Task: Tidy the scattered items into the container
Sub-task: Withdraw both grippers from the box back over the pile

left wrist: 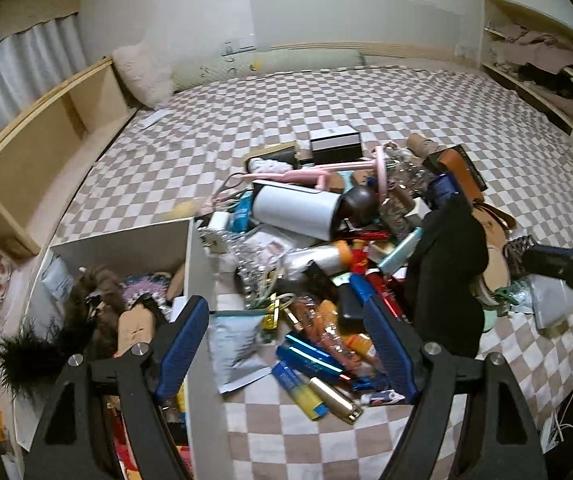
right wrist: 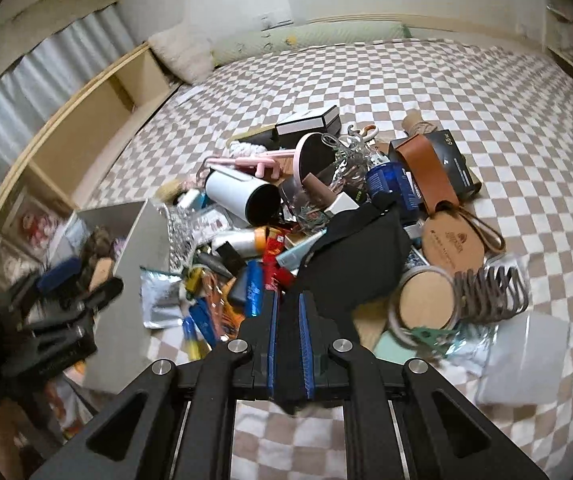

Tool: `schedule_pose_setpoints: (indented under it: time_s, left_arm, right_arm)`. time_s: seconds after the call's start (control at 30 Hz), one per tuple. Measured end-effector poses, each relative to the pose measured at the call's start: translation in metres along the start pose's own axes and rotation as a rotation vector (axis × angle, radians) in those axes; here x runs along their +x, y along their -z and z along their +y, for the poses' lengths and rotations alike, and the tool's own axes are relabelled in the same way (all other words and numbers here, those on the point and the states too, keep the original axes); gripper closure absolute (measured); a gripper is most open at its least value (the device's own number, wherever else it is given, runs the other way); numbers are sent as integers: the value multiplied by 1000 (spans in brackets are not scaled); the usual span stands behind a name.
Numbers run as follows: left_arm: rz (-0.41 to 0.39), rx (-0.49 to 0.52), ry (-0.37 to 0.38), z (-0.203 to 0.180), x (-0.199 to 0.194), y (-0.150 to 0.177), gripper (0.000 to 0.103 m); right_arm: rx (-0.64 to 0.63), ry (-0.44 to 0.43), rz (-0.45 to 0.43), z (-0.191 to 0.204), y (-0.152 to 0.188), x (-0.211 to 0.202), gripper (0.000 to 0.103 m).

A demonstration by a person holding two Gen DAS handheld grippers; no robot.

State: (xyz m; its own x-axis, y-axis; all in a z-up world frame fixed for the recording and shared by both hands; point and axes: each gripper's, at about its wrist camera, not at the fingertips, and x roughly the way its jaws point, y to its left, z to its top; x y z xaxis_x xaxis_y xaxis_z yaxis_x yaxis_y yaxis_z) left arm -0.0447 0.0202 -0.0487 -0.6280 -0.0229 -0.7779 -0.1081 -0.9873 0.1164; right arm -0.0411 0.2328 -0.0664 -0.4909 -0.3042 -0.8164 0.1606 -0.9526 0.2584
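While the white box [left wrist: 196,264] at near left is holding few things, the right gripper [right wrist: 286,320] is clamping a black cloth [right wrist: 350,256] over the big pile [left wrist: 326,264]; the left gripper [left wrist: 286,344] is hanging spread wide.

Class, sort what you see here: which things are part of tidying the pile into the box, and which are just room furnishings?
Part of the job:
white box
black cloth, gripped by the right gripper
white tumbler
pink stand
blue tube
left gripper, open

Just lying about:
checkered bedspread
fluffy pillow
wooden shelf
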Motion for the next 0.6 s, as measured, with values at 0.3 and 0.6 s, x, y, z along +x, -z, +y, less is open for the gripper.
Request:
schedule_pose_setpoints:
  time_s: [0.3, 0.6]
  left_arm:
    - [3, 40, 39, -25, 6, -8, 23]
    - [4, 68, 41, -38, 11, -10, 23]
  right_arm:
    - [0, 78, 77, -29, 7, 10, 91]
    - [46, 65, -23, -45, 5, -13, 0]
